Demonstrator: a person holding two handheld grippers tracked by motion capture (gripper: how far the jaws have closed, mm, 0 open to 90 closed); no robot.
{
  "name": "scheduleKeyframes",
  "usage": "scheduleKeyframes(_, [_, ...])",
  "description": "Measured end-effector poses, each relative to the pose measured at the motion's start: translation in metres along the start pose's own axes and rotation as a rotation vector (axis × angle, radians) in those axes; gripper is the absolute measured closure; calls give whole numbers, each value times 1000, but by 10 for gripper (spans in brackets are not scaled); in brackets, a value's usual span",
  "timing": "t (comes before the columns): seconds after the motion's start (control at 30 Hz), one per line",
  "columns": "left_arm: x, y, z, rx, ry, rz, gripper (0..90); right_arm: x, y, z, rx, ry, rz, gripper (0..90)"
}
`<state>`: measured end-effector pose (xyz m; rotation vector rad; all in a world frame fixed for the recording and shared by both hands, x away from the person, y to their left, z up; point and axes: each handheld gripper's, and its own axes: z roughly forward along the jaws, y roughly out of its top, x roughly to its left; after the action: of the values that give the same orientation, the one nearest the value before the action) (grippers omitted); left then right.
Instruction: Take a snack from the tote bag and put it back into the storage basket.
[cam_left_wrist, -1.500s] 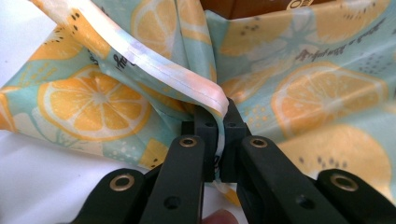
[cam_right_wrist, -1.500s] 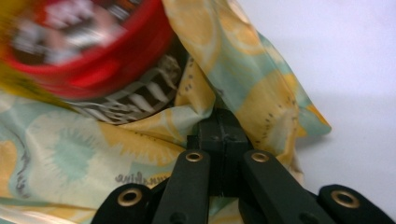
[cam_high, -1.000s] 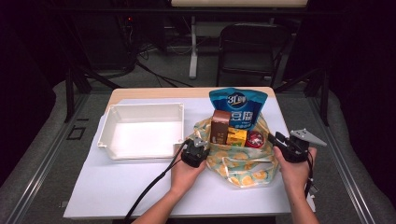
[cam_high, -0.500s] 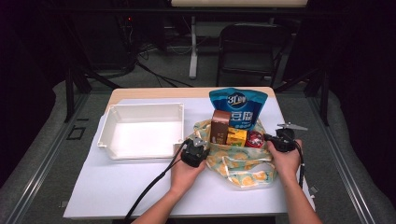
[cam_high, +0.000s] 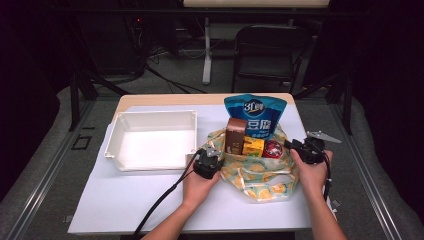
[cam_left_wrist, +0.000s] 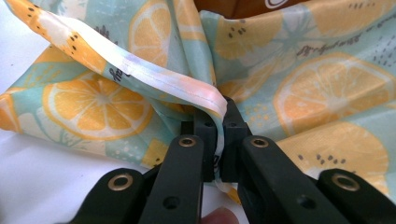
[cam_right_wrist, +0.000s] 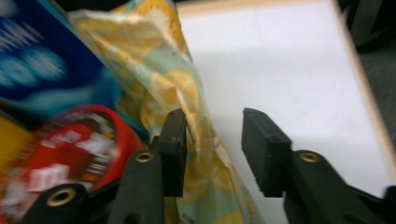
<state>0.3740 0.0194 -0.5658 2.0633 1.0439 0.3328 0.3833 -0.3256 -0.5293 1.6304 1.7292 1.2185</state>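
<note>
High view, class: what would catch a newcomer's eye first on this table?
The lemon-print bag at the table's right, stuffed with a blue snack pouch, a brown carton and a red tin. The left tongs pinch its hem; the right tongs stand open around its far rim. A white tray lies left.

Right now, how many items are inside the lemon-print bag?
4: blue pouch at the back, brown carton front left, yellow box in the middle, red round pack on the right. More may be hidden.
</note>
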Motion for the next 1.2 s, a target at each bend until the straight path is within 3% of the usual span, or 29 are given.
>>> scheduleKeyframes(0.03, [1, -1, -2, -35, -6, -8, 873, 6, 6, -10, -31, 7, -37, 553])
scheduleKeyframes(0.13, [2, 0, -10, -60, -16, 0, 834, 16, 18, -22, -77, 31, -86, 503])
scheduleKeyframes(0.23, [1, 1, -18, -85, -18, 2, 794, 23, 27, -28, -107, 67, -101, 472])
scheduleKeyframes(0.27, [0, 4, -26, -110, -21, 8, 781, 30, 37, -32, -111, 118, -108, 440])
scheduleKeyframes(0.4, [2, 10, -42, -152, -40, -8, 756, 40, 50, -33, -124, 153, -116, 417])
scheduleKeyframes(0.83, [26, 20, -78, -229, -73, -55, 707, 62, 72, -9, -123, 182, -129, 407])
scheduleKeyframes(1.0, [26, 17, -85, -233, -94, -31, 674, 71, 79, 0, -114, 185, -148, 424])
scheduleKeyframes(1.1, [29, 16, -89, -241, -100, -40, 665, 73, 80, 4, -103, 188, -152, 447])
scheduleKeyframes(1.2, [36, 16, -96, -264, -101, -63, 662, 77, 77, 13, -76, 222, -174, 562])
